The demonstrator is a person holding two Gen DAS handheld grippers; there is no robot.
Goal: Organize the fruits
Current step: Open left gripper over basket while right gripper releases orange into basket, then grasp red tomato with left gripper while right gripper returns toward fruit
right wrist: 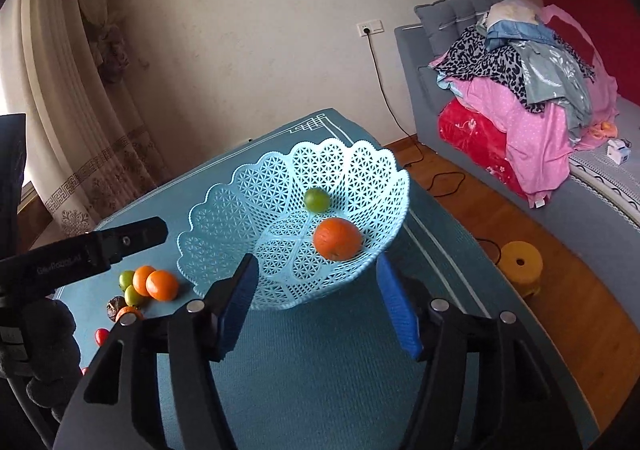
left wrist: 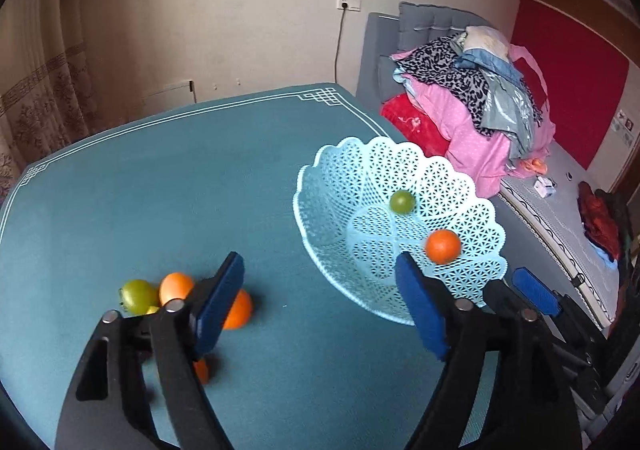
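Both tools stand with nothing between their blue pads: our left tool [left wrist: 320,298] gapes wide over the bench [left wrist: 168,186], and our right tool [right wrist: 316,302] stands about half open just in front of the basket [right wrist: 240,198], its jaws framing the near rim without touching it, as far as we can tell. That emptiness fits the scene, since an orange [right wrist: 337,239] and a small green fruit [right wrist: 317,199] already lie inside the pale blue lattice basket, the orange low against the near wall and the green one higher up the slope.

We judge the basket's flared, sloping sides explain why the round fruit settles toward the middle rather than staying where it lands. The remaining fruit [right wrist: 154,284] is bunched on the bench to the left of the basket: two oranges, a couple of green ones, a dark brownish piece and small red ones nearer us. Our left tool hangs near that cluster, one pad in front of an orange, so we take it to be the natural hand for the next pick, while the right one stays near the basket, perhaps to steady it.
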